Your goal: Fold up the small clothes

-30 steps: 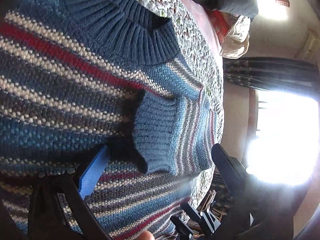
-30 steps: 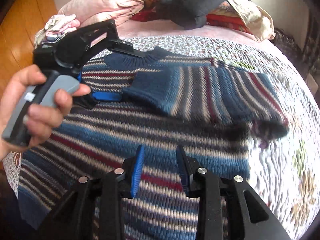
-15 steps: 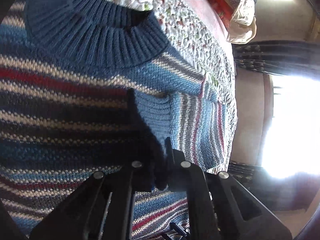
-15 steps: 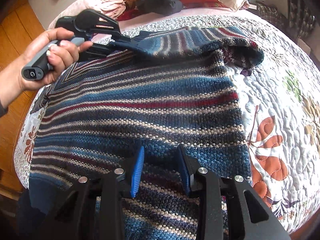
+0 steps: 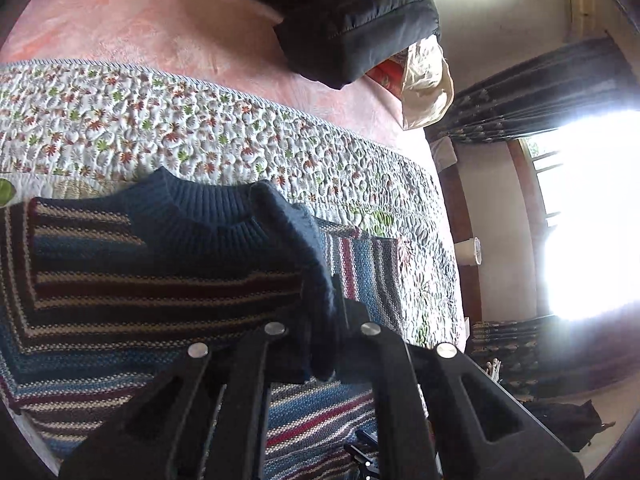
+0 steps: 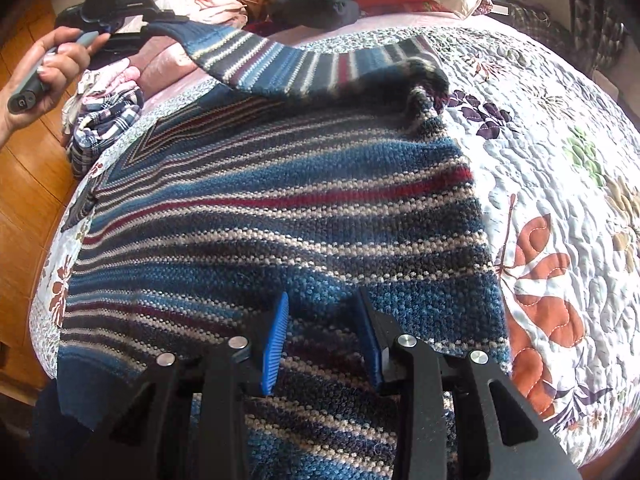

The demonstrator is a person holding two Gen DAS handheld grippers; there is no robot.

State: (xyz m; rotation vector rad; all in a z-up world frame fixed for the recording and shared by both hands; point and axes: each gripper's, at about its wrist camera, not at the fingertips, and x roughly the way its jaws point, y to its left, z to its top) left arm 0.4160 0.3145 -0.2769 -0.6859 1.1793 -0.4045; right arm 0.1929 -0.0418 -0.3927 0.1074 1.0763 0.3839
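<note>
1. A striped knit sweater (image 6: 280,216) lies spread face-up on a quilted bedspread (image 6: 560,208), its hem nearest the right tongs (image 6: 322,340), whose blue pads stand apart and empty just above the knit.
2. The left tongs (image 5: 320,344) are clenched on the ribbed cuff (image 5: 304,256) of the sleeve (image 6: 288,64), which is lifted clear of the sweater's body and stretched toward the person's hand (image 6: 44,72).
3. To fold well, the sleeve likely wants laying straight across the chest, cuff flat, without dragging the body askew.
4. The bed's edge runs close along the sweater's left side, above a wooden floor (image 6: 24,184); a pile of plaid clothing (image 6: 104,120) sits near the collar, while open quilt lies to the right.
</note>
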